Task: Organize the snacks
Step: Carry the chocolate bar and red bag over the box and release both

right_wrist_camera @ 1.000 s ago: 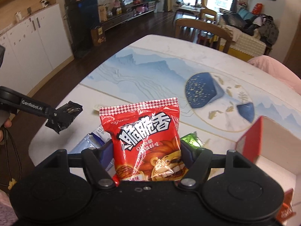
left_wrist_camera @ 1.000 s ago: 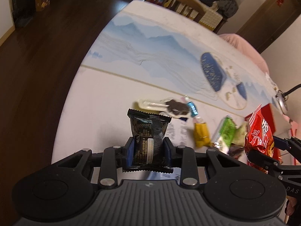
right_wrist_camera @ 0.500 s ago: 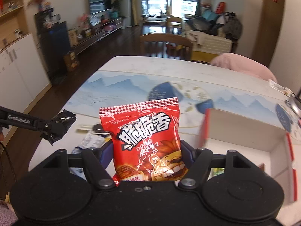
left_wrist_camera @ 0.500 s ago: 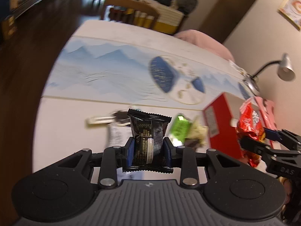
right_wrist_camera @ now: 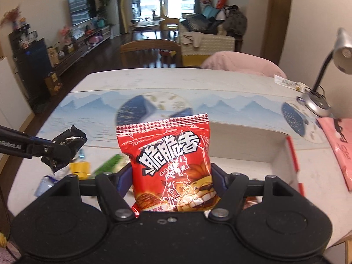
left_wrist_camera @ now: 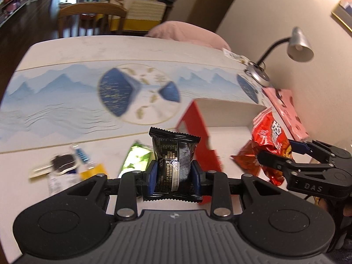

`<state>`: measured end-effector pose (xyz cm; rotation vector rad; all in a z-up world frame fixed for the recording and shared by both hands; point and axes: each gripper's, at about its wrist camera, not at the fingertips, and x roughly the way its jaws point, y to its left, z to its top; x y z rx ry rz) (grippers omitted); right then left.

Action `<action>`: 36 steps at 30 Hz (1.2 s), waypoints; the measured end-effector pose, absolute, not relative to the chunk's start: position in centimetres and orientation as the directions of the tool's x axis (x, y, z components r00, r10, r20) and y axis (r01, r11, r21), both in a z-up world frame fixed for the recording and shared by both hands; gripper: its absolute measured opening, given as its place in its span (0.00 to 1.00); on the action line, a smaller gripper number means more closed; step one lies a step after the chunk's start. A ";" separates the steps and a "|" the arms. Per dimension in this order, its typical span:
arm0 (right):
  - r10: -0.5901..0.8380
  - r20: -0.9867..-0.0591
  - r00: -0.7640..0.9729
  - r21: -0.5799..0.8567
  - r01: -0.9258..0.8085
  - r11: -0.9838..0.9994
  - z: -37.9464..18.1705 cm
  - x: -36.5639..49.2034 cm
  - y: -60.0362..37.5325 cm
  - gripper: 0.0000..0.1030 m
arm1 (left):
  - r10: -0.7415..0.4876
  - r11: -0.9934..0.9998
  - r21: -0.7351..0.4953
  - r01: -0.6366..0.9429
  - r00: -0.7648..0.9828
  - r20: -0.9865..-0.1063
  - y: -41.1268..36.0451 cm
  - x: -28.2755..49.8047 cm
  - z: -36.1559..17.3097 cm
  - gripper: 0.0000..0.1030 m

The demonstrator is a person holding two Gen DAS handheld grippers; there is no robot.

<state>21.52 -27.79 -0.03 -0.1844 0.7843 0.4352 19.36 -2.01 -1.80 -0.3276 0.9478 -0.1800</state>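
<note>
Left gripper [left_wrist_camera: 173, 173] is clamped on a small black foil snack packet with gold print [left_wrist_camera: 173, 154], blue pads pinching its lower half, packet upright and off the table. Right gripper [right_wrist_camera: 171, 182] is clamped on a red crinkly chip bag with white Chinese lettering [right_wrist_camera: 167, 154], gripped low across the bottom, top seal standing free. Both are carried above the white table with the blue mountain-print runner [right_wrist_camera: 154, 83]. Target looks like the open red cardboard box with white interior [right_wrist_camera: 253, 145], directly ahead of the right gripper and to the right of the left one; in the left view the red bag sits roughly over the box's near edge. Loose snacks on the table to the left of the box: green wrapper [left_wrist_camera: 137, 156], yellow packet [left_wrist_camera: 91, 173], a dark cookie pack in clear wrap [left_wrist_camera: 62, 162]. My read: this is the carry-to-box step, nothing released yet. To do it well: bring the right bag fully past the near wall before opening, lower it so it doesn't catch the rim, and release low since the bag is light and puffy and may bounce or tip out. Stagger the arms: right drops first, left waits clear to avoid fingers colliding over the box. Then put the black packet in a free corner. Frames are motion-blurred, so box contents can't be read.
</note>
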 end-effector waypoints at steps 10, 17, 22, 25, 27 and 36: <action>0.249 -0.761 0.599 -0.001 -0.386 0.923 -2.2 26.3 -34.4 0.69 | -0.328 0.942 -0.315 0.114 0.505 -0.798 -10.7 24.4 -2.6 0.30; 0.211 -0.804 0.555 -0.009 -0.367 0.930 -4.8 30.4 -37.2 0.69 | -0.315 0.949 -0.270 0.164 0.437 -0.843 -16.2 27.4 -4.6 0.30; 0.184 -0.833 0.522 -0.041 -0.390 0.920 -6.8 32.4 -37.4 0.69 | -0.301 0.951 -0.245 0.187 0.390 -0.870 -19.1 29.1 -6.3 0.30; 0.173 -0.848 0.501 -0.052 -0.404 0.913 -7.7 33.6 -37.1 0.69 | -0.289 0.954 -0.233 0.190 0.366 -0.885 -20.3 30.3 -7.4 0.30; 0.166 -0.858 0.485 -0.061 -0.418 0.906 -8.2 34.5 -36.8 0.69 | -0.272 0.958 -0.217 0.189 0.350 -0.896 -20.9 31.0 -8.2 0.30; 0.118 -0.894 0.432 -0.117 -0.481 0.869 -10.1 36.4 -34.9 0.69 | -0.217 0.968 -0.171 0.182 0.271 -0.938 -22.4 33.0 -11.6 0.30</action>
